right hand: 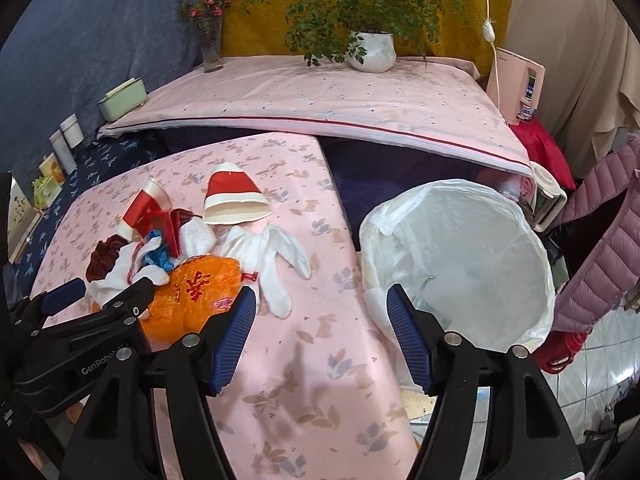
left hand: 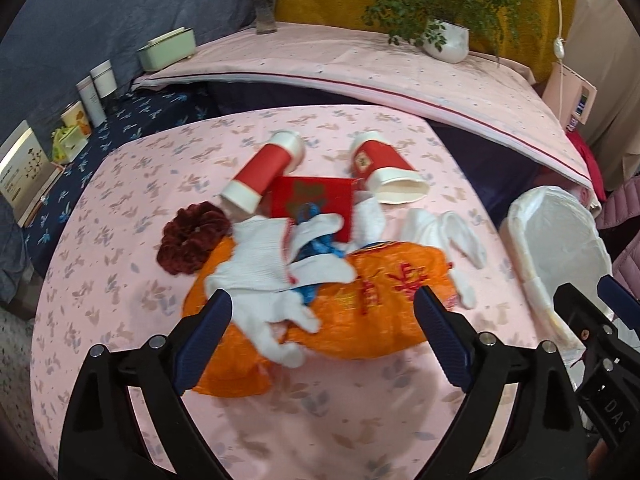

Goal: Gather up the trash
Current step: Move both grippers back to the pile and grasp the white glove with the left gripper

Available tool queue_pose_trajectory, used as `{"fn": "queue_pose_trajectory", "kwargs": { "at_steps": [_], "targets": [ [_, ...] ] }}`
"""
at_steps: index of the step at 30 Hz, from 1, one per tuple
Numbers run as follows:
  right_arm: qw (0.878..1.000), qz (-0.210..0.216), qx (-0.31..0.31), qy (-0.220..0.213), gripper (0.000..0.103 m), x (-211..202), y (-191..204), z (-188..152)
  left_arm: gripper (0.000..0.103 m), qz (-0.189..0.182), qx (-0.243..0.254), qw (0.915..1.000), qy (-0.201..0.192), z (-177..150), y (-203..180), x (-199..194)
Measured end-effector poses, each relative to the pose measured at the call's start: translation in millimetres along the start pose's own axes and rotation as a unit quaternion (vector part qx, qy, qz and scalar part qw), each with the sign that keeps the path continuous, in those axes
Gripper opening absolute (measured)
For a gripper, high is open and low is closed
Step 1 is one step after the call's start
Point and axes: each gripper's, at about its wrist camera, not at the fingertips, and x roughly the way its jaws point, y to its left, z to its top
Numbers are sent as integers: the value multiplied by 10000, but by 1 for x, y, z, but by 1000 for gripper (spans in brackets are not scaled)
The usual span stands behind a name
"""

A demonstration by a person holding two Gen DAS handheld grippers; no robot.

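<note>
1. Nearest in the left wrist view, the left gripper (left hand: 322,312) stands wide open above the table (left hand: 120,240), which wears a pink leaf-print cloth. Nothing is held between its blue pads; they frame the near end of the trash pile without visibly pressing on it.
2. The right wrist view alone shows the right gripper (right hand: 320,328), its jaws parted and empty. One finger hangs over the cloth, the other over the near rim of the lined bin (right hand: 460,248).
3. Only the left wrist view shows the full pile: an orange plastic bag (left hand: 380,300) with red characters, with a white glove (left hand: 256,280) lying across it and a blue scrap (left hand: 316,248) tucked between.
4. A dark red scrunchie (left hand: 192,240) lies just left of the bag, touching the glove.
5. Right of the pile lies a second white glove (right hand: 264,264), best seen from the right wrist, near the table's right edge.
6. Farther back, a red envelope (left hand: 316,200) sits between two tipped paper cups: the left cup (left hand: 264,168) and the right cup (left hand: 384,168).
7. The bin stands off the table's right side. The right wrist view shows its whole white liner mouth; the left wrist view catches only part.
8. Farthest, a raised pink-covered surface carries a potted plant (right hand: 372,52) and a flower vase (right hand: 210,48).
</note>
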Motion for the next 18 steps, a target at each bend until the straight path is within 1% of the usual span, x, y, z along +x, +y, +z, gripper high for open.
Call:
{"fn": "queue_pose_trajectory", "kwargs": {
  "at_steps": [4,8,13,18],
  "targets": [
    [9997,187,-47,124,65,10,17,-4,88,246,-121,9996,63,-2,23,7],
    [9990,350,-138,248,65,21,36,-7,88,239,-325,9991,141,-2,45,14],
    [9977,504,-153,417,65,41,53,-8,88,142,-426,9987,234,2,61,26],
    [9964,570,-194,595,65,61,65,-6,88,-164,-540,9977,367,7,68,39]
  ]
}}
